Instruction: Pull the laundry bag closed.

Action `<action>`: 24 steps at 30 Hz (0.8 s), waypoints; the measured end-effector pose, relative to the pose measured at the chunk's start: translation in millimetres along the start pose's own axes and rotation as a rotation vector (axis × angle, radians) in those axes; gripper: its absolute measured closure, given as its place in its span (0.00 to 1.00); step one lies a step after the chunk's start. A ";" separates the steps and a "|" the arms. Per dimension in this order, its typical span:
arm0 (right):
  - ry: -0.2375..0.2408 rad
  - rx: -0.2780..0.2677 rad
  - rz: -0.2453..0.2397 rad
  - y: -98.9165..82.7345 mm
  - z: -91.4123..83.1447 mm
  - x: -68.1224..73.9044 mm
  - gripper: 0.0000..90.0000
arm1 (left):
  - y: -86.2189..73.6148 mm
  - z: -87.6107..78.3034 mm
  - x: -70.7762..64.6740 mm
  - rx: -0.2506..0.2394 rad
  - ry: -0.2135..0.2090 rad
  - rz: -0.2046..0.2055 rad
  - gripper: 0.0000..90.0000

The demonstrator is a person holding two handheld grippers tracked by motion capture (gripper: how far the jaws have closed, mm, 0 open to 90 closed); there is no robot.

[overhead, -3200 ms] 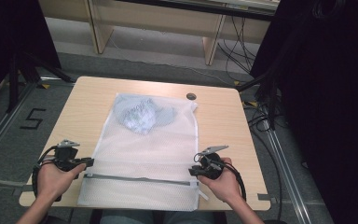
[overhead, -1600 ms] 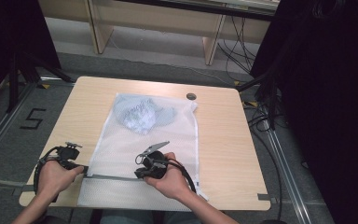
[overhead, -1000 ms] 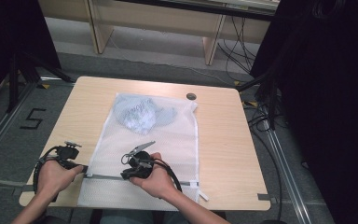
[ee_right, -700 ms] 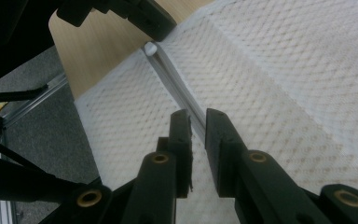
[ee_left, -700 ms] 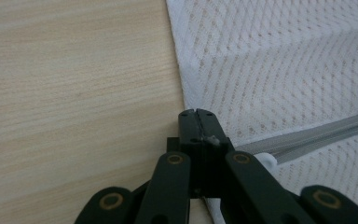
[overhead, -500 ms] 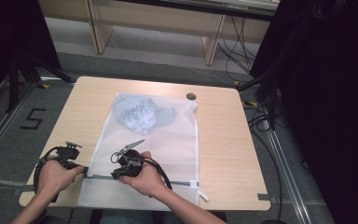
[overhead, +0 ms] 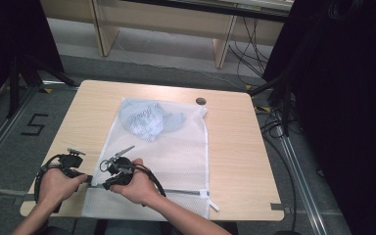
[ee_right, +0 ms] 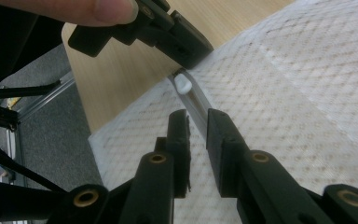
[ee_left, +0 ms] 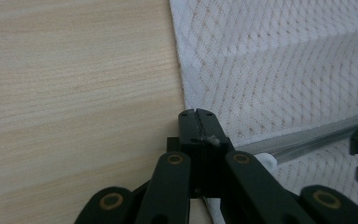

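The left gripper (ee_left: 196,122) is pinching the white mesh bag (overhead: 176,147) at its edge on the table (overhead: 235,147). The right gripper (ee_right: 197,122), fingers just opening, is straddling the zipper track (ee_right: 196,102), seemingly not pressing it; the white pull (ee_right: 182,84) is lying just beyond them.

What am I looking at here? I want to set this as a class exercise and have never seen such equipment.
A person sits at a wooden table and holds a hand tool with a two-jaw claw in each hand. One picture is taken from above; the other two come from cameras riding on the claws. A white mesh laundry bag lies flat, with bluish cloth inside. The left claw is shut on the bag's edge at the end of the zip. The right claw has just been opening; its jaws straddle the zip without pressing it, near the white zip pull.
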State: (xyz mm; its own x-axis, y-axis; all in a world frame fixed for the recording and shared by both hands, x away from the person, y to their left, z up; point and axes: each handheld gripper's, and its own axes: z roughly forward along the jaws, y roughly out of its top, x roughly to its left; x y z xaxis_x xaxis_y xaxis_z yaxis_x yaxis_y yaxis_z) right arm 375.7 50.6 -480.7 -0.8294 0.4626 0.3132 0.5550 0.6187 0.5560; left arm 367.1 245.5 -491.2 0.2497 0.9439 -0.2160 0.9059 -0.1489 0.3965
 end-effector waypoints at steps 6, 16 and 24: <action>0.015 0.019 -0.014 0.8 9.4 -3.4 0.88 | 0.0 -0.1 0.2 0.001 -0.001 0.000 1.00; 0.025 0.022 0.002 7.3 17.5 -1.5 0.87 | -0.5 -0.2 0.5 -0.001 -0.001 -0.003 1.00; 0.040 0.035 0.026 13.5 25.5 0.4 0.86 | -0.5 -0.2 1.3 0.002 -0.007 -0.007 1.00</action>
State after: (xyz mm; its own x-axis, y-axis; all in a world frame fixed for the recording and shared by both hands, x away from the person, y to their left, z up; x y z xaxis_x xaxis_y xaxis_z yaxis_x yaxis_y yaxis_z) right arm 384.5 75.4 -492.7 -0.8161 0.4538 0.3580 0.5779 0.6286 0.5205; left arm 366.9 246.8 -491.5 0.2452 0.9430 -0.2250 0.9083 -0.1424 0.3933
